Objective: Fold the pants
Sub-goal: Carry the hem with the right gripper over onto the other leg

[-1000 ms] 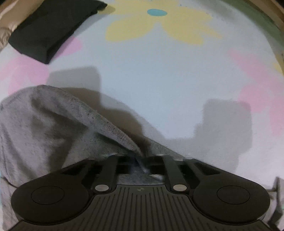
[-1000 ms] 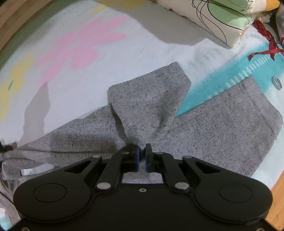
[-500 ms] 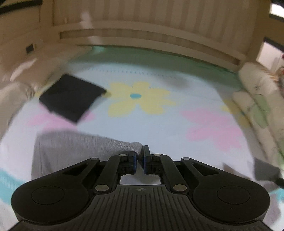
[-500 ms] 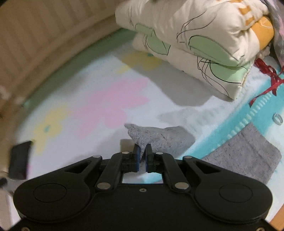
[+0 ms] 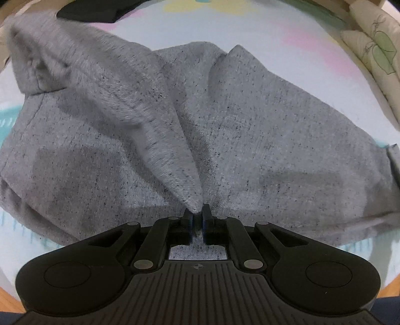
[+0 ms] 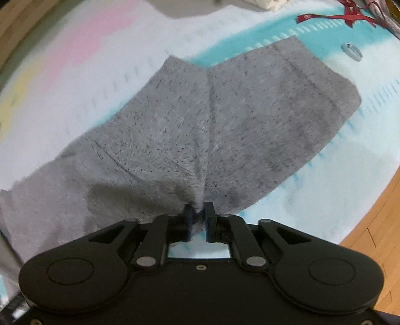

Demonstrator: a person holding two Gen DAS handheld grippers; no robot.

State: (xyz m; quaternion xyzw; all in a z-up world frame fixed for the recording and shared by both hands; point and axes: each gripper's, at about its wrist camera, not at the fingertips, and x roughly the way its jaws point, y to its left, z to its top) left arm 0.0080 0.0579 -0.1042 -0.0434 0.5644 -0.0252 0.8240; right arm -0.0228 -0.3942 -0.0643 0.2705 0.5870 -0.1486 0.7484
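- The grey pants (image 5: 250, 120) are laid across a flower-printed mat (image 5: 287, 30), with a raised fold of cloth running from the upper left of the left wrist view down to the gripper tips.
- The left gripper (image 5: 196, 213) is pointed steeply downward at the pants; its jaws are pressed together on the tip of that raised fold, which is pinched between the blue pads.
- A black folded item (image 5: 95, 12) is seen at the top edge of the left wrist view, beyond the pants and partly overlapped by them.
- Stacked cream bedding (image 5: 375, 57) with a green leaf print is seen at the right edge of the same view, apart from the pants.
- In the right wrist view, the pants (image 6: 250, 120) are spread over the teal band of the mat (image 6: 275, 37), with the hemmed edge toward the upper right.
- The right gripper (image 6: 198, 215) is also pointed steeply downward; its jaws are opening, and a gathered peak of grey cloth is seen between the pads. Whether the pads press on it cannot be told.
- A red ribbon (image 6: 335, 16) and a small pale ring (image 6: 352, 51) lie on the mat beyond the pants, well apart from them.
- Wooden floor (image 6: 375, 220) is visible past the mat's edge at the lower right.
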